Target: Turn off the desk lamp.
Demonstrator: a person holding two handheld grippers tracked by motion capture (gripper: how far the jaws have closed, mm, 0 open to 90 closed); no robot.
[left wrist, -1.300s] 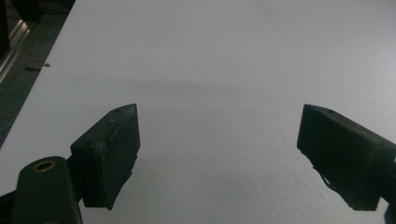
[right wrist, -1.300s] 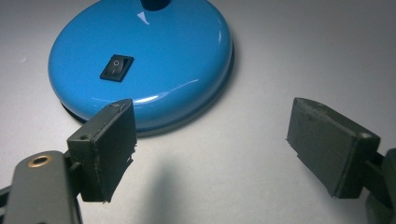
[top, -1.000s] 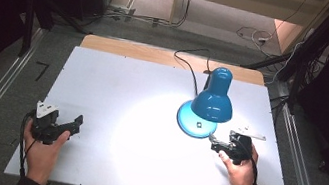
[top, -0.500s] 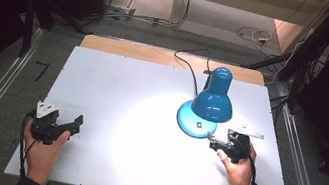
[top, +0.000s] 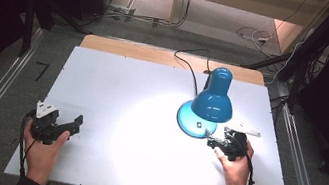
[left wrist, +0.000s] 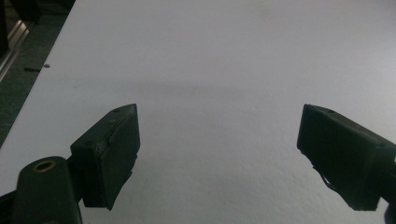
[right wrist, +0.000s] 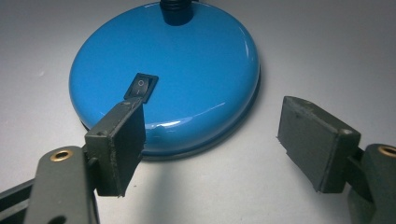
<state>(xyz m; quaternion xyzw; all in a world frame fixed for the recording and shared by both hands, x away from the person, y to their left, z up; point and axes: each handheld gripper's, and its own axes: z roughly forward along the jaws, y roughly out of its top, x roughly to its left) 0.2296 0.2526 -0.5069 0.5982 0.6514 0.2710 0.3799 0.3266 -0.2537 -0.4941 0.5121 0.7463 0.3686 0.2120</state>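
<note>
— So, where's the rocker switch (right wrist: 141, 86)?
— Just past the right gripper's (right wrist: 210, 144) left finger, on the blue lamp base (right wrist: 196, 70); fingers spread, just been closing, empty.
— Risk?
— Finger slipping off, shoving the base across the surface (top: 116, 94).

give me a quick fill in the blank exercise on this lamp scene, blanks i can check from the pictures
1. The desk lamp on the table has a shade and base coloured ____.
2. The black rocker switch sits on the lamp's round ____.
3. The right gripper has one jaw over the base's edge near the switch, and its jaws stand ____, having just been closing a little with nothing pinched.
4. The left gripper has only bare ____ tabletop between its jaws.

Missing words: blue; base; open; white
</note>
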